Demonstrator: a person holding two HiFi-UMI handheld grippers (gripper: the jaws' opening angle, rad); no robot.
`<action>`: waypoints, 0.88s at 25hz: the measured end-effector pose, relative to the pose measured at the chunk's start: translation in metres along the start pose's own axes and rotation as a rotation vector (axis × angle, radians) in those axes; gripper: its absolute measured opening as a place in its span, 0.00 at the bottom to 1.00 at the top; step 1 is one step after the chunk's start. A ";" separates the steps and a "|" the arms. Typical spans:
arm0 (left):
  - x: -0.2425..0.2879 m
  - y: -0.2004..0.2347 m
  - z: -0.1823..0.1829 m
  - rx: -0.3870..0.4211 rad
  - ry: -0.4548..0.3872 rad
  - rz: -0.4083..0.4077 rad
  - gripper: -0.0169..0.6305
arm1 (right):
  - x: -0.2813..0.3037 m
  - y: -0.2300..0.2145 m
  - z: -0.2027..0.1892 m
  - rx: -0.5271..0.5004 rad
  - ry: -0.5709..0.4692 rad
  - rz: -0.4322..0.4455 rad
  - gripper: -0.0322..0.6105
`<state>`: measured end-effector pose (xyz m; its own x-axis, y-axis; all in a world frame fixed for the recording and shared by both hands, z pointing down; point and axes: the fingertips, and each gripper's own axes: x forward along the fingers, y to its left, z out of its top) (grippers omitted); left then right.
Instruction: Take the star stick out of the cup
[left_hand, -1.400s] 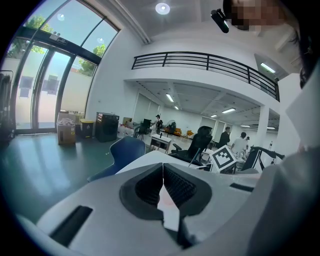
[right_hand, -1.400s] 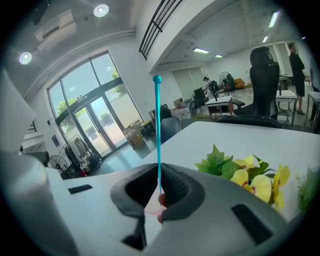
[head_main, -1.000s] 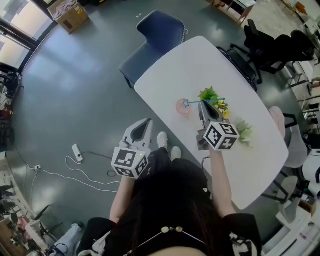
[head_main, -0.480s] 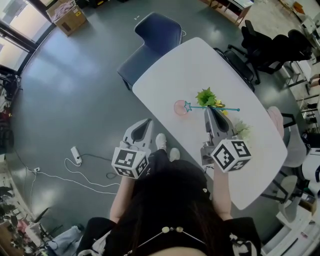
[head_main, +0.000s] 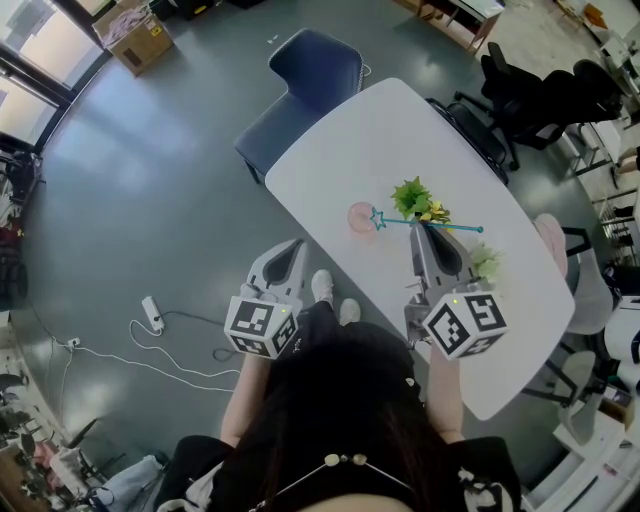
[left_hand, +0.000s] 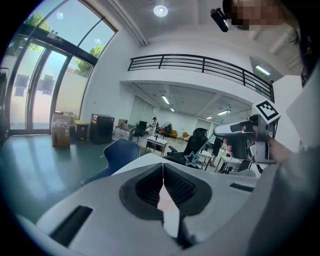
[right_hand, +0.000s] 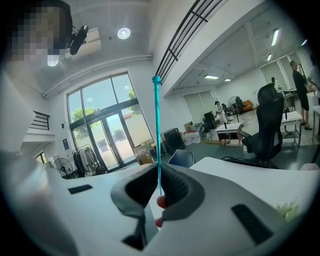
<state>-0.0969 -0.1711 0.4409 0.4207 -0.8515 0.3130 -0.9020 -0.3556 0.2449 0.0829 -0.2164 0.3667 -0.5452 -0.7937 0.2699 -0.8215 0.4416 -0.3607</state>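
A pink cup (head_main: 360, 216) stands on the white table (head_main: 360, 130) near its front edge. My right gripper (head_main: 425, 229) is shut on the thin teal star stick (head_main: 430, 224), which lies level above the table. Its star (head_main: 378, 217) hangs just right of the cup's rim, outside the cup. In the right gripper view the stick (right_hand: 158, 135) rises straight up from the right gripper (right_hand: 160, 190). My left gripper (head_main: 288, 258) is shut and empty, off the table over the floor. From the left gripper (left_hand: 162, 167) view, the star (left_hand: 191, 159) shows in mid-air.
A green plant (head_main: 413, 194) with yellow flowers (head_main: 438, 212) and a paler sprig (head_main: 487, 262) lie on the table by the right gripper. A blue chair (head_main: 310, 65) stands at the far side, black office chairs (head_main: 520, 80) to the right. A power strip (head_main: 154, 305) lies on the floor.
My right gripper has drawn back toward the person with the stick in it, and the star has come away from the cup. The left gripper has not moved.
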 end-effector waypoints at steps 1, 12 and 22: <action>-0.001 0.000 0.000 -0.001 -0.001 0.001 0.04 | 0.000 0.001 0.000 -0.005 0.001 -0.001 0.08; -0.005 0.005 0.000 -0.008 -0.004 0.012 0.04 | 0.007 0.008 -0.006 -0.060 0.044 0.005 0.08; -0.006 0.004 0.001 -0.009 -0.009 0.010 0.04 | 0.006 0.008 -0.007 -0.062 0.051 0.004 0.08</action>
<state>-0.1032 -0.1677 0.4388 0.4106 -0.8585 0.3070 -0.9052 -0.3436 0.2500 0.0720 -0.2149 0.3715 -0.5552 -0.7700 0.3146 -0.8271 0.4711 -0.3066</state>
